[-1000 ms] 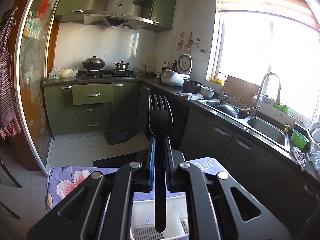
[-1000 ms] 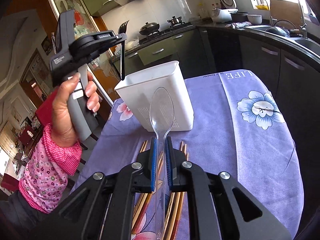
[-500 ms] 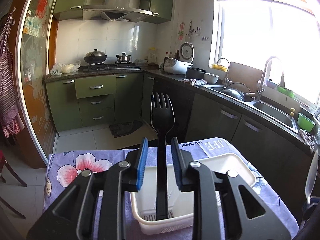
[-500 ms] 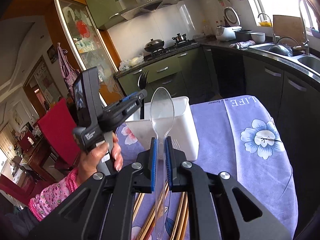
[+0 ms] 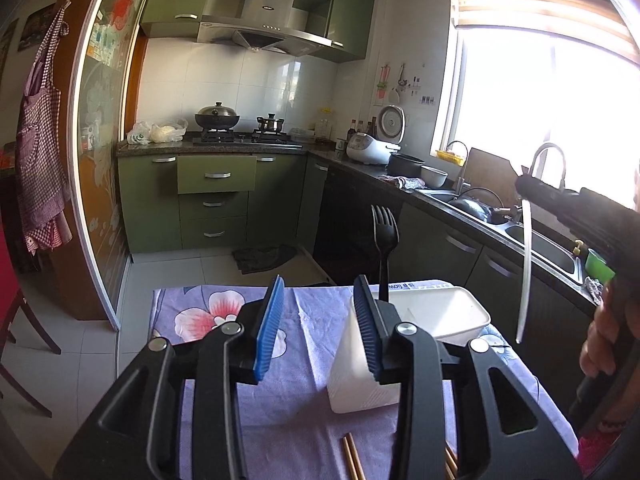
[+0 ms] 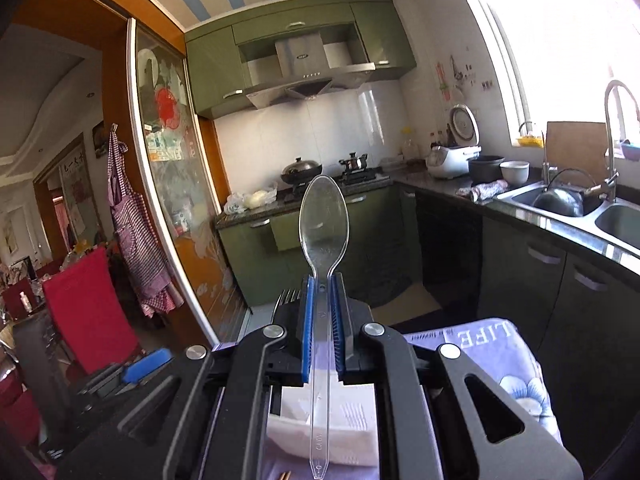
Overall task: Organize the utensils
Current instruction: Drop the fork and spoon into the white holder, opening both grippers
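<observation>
Table (image 5: pixel 224 364) under a purple floral cloth fills the lower half of the left wrist view; its far edge runs across at mid-height, and bare tiled floor (image 5: pixel 160 276) lies beyond at 11 o'clock, open up to the green cabinets. Dark counter with sink (image 5: pixel 536 248) runs along the 2 to 3 o'clock side, close to the table's right edge.

White utensil holder (image 5: pixel 436 312) stands on the cloth at 4 o'clock from frame centre, near the far edge. Cloth to its left is bare. Black fork (image 5: pixel 385 236) stands upright in the holder's far-left corner, tines up, above the rim.

Left gripper (image 5: pixel 319 328) hangs over the cloth just left of the holder; its jaws have just been opening and stand moderately apart with nothing between them, the fork clear of the pads.

Right gripper (image 6: pixel 322 320), seen from its own camera, is clamped narrow on the neck of a clear plastic spoon (image 6: pixel 323 224), bowl up, handle hanging down over the holder. In the left view the spoon hangs at 3 o'clock, right of the holder rim.

Chopstick tips (image 5: pixel 352 456) lie on the cloth at 6 o'clock, near the table's near edge.
</observation>
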`<state>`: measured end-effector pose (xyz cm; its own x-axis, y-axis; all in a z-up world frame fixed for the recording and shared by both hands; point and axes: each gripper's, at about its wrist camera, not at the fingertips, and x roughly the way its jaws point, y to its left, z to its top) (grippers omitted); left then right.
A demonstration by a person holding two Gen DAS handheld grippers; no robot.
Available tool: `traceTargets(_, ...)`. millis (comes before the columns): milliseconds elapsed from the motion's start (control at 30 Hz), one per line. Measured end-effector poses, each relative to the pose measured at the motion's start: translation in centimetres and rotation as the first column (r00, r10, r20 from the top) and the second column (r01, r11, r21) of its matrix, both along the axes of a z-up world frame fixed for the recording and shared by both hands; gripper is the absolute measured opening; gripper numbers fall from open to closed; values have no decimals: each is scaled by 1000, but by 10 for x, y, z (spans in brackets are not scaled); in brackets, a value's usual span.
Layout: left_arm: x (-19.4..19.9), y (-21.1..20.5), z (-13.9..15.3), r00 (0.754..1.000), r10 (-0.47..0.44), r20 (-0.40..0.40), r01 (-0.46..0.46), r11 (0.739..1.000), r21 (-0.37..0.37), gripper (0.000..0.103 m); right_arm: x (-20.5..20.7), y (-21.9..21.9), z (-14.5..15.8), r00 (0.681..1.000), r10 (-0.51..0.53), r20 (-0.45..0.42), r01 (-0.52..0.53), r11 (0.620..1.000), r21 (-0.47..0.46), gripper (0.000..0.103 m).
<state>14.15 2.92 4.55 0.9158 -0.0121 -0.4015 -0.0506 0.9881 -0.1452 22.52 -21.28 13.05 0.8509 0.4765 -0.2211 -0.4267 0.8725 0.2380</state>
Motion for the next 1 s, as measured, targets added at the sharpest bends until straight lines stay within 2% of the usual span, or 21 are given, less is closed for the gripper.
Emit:
traceTargets(100,-9,10,-2,1000,12,-17,-12,1000,4,35,19,16,3,996,-42,76,43,999,-16,9)
traceTargets(200,-12,16,-4,999,15,-29,-15,1000,7,35,38,34,-3,992,-59,110,64,997,-43,9)
traceTargets(467,1,14,-13,998,-8,-63,7,1000,-8,36,54,39,-52,997,-56,53,60,996,-63,10)
traceTargets(633,18,4,-16,996,-35,-79,34,999,-16,36,44,35,-80,999,-37,35,40,995,-90,10)
traceTargets(867,29,-4,-15,994,-51,-93,47,998,-41,36,30,28,-101,1000,-13,12,15,993,-117,11)
traceTargets(1000,37,-5,-14,993,-57,-102,51,997,-62,39,19,24,-109,1000,9,0,-9,993,-121,33)
